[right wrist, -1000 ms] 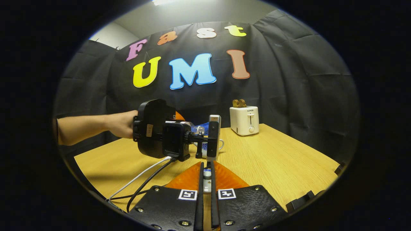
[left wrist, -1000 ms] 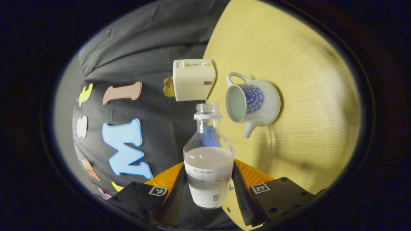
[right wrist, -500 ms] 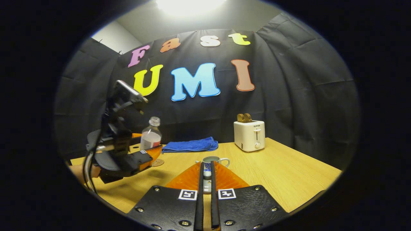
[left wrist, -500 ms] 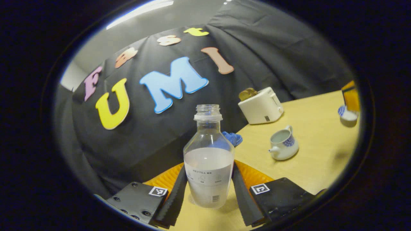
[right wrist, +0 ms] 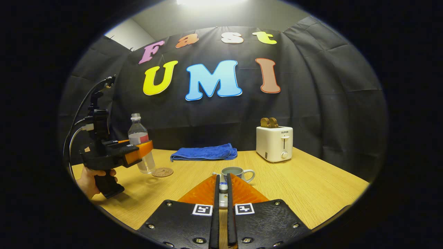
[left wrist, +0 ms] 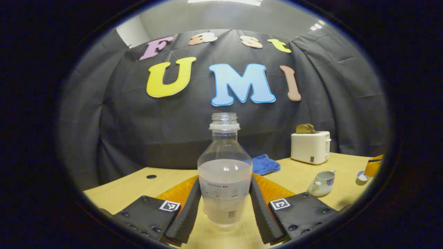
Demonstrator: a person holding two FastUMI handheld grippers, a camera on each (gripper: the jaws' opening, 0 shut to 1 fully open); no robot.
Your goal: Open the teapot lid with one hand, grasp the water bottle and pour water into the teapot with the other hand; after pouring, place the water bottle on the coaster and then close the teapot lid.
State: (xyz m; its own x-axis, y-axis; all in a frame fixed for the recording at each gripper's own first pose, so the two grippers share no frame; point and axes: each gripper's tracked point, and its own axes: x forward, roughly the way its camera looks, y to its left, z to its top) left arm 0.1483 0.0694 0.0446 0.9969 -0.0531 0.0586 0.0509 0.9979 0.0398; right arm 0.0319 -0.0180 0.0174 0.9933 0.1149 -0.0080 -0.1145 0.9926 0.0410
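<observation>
Right gripper view: left gripper point(right wrist: 147, 148) jaws grasp water bottle point(right wrist: 139, 138) beside coaster point(right wrist: 162, 172); right jaws clenched on lid point(right wrist: 223, 187).

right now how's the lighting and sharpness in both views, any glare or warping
Right gripper view: a ceiling light blows out to white at the top edge; the toaster, blue towel and coaster are sharp, and fisheye warping bows the table edge. Left gripper view: even light, the water bottle crisp, the teapot small and squeezed near the rim.
</observation>
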